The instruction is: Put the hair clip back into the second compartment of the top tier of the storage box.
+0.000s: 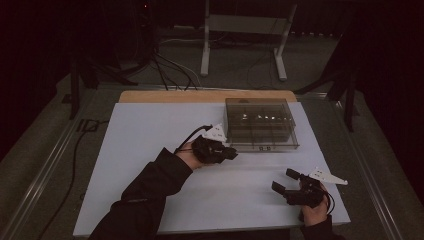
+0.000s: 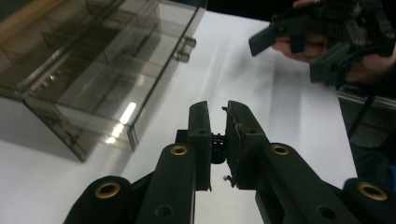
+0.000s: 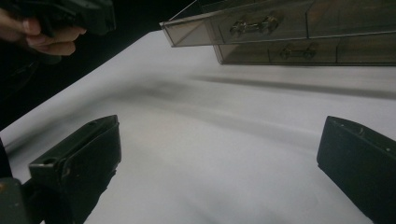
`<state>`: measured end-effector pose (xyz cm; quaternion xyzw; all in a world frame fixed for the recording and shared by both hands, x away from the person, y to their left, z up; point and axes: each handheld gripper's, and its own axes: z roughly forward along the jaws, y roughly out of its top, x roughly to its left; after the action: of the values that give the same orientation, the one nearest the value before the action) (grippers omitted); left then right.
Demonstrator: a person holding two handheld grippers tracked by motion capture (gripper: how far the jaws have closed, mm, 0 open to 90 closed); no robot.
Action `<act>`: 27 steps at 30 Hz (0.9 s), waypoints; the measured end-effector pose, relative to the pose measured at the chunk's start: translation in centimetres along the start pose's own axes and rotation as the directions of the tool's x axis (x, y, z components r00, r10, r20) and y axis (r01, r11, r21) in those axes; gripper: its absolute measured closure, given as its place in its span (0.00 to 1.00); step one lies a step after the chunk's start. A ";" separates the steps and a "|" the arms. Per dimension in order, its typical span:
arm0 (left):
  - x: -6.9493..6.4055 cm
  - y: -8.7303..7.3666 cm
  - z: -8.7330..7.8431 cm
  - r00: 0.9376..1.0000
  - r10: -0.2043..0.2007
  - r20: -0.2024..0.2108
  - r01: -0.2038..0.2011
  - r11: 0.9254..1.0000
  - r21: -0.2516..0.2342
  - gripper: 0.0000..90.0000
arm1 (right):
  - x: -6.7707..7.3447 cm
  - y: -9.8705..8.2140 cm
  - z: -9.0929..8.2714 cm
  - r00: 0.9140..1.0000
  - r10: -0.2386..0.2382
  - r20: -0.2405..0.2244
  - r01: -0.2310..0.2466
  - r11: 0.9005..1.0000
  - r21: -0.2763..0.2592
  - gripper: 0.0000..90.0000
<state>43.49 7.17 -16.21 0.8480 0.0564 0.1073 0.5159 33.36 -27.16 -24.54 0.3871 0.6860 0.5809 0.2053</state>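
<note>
High view shows my left gripper (image 1: 231, 153) with fingers closed on nothing beside the clear compartment box (image 1: 260, 125), while my right gripper (image 1: 286, 181) waits open on the table (image 1: 150, 145).

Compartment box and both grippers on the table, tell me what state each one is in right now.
Compartment box: clear smoky plastic, lid shut, sitting flat at the far side of the white table.
Left gripper: shut, nothing visibly held, close to the box's front.
Right gripper: jaws wide open, empty, low over the table near its front edge.
</note>
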 end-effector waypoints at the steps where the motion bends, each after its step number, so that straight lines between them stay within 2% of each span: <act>1: 0.1 0.2 0.0 1.000 -0.005 0.008 0.005 1.000 -0.013 0.91 | 0.0 0.0 0.0 1.000 -0.002 0.002 0.002 1.000 0.001 0.00; 3: 0.3 0.4 0.2 1.000 -0.004 -0.006 0.004 1.000 -0.012 0.91 | 0.0 0.0 0.0 1.000 -0.005 0.004 0.005 1.000 0.001 0.00; 6: 0.6 0.7 0.5 1.000 -0.009 -0.006 0.009 1.000 -0.010 0.91 | -0.1 0.0 -0.1 1.000 -0.004 0.003 0.004 1.000 -0.002 0.00; 12: 1.0 1.5 1.2 1.000 -0.016 0.006 0.016 1.000 -0.004 0.91 | 0.0 0.0 -0.1 1.000 -0.001 0.001 0.001 1.000 0.000 0.00; 21: 1.5 3.0 1.9 0.999 -0.033 0.009 0.033 0.999 -0.025 0.91 | 0.0 0.0 -0.1 1.000 -0.001 0.000 0.001 1.000 -0.003 0.00; 27: 1.7 3.8 2.6 1.000 -0.027 0.015 0.028 0.999 -0.022 0.91 | 0.0 0.0 -0.1 1.000 0.000 -0.002 0.000 1.000 -0.002 0.00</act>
<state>45.69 3.52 -13.77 0.8421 0.0630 0.0946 0.5272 33.27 -27.24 -24.53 0.3863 0.6855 0.5821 0.2050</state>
